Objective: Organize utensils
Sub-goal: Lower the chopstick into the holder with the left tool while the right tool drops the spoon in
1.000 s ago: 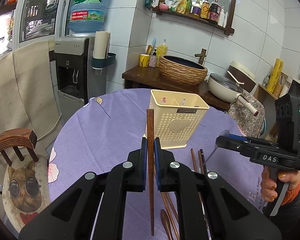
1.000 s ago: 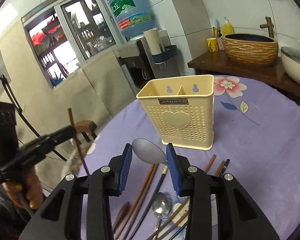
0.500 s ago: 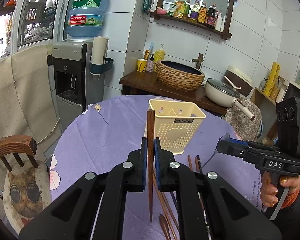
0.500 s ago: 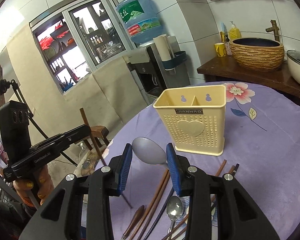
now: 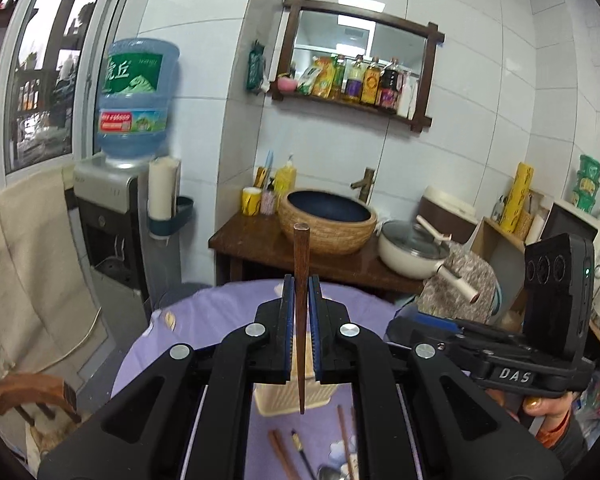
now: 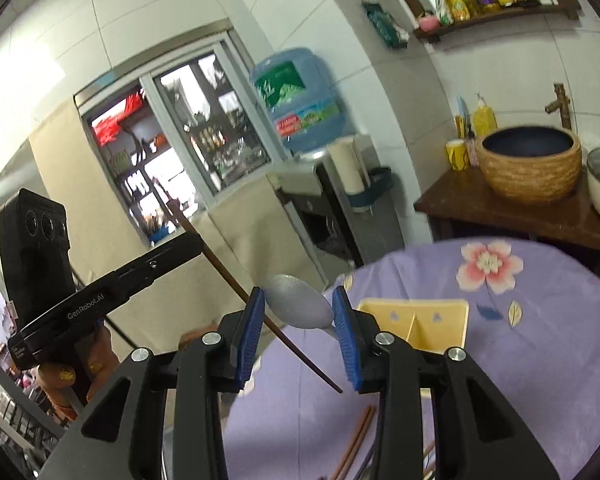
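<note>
Chopstick [image 5: 300, 320] stands upright, clamped between the closed jaws of the left gripper [image 5: 300, 334], thin tip down, probably so it can drop straight into the cream holder [image 6: 414, 326] on the purple tablecloth [image 6: 540, 340] below. Right gripper [image 6: 299, 338] pinches the spoon [image 6: 300, 308] bowl-up for the same reason, handle hidden below. More chopsticks [image 5: 282, 454] lie loose on the cloth.

Open air above the cream utensil holder [image 6: 414, 326], its central divider [image 6: 413, 325] between two compartments.
</note>
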Demonstrator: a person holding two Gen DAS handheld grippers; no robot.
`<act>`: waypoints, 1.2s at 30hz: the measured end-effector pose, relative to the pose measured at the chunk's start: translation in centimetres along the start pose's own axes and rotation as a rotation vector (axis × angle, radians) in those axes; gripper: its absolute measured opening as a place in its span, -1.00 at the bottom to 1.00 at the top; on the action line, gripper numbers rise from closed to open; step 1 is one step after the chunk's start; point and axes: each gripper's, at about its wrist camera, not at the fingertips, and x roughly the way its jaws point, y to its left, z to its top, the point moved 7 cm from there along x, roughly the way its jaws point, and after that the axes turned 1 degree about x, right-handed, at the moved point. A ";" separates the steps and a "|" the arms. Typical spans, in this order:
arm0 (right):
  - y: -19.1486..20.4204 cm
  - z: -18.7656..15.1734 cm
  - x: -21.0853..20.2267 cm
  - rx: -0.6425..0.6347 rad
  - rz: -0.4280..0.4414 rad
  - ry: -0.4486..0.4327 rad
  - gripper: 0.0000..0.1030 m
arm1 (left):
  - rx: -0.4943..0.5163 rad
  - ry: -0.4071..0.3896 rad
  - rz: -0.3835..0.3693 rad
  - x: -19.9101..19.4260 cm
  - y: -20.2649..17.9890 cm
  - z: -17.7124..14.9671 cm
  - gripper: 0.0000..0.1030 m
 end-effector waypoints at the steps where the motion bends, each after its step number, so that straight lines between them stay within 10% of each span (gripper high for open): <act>1: -0.1 0.8 0.0 -0.004 -0.006 -0.014 -0.33 | -0.003 -0.010 0.000 0.3 -0.2 1.3 -0.86; 9: -3.7 2.8 2.3 0.049 -0.051 -0.036 -0.33 | -0.042 -0.033 0.061 4.7 0.3 4.6 -0.86; 36: -12.1 -7.8 10.0 0.143 -0.220 0.102 -0.32 | -0.076 0.216 0.145 16.7 3.6 -12.2 -0.86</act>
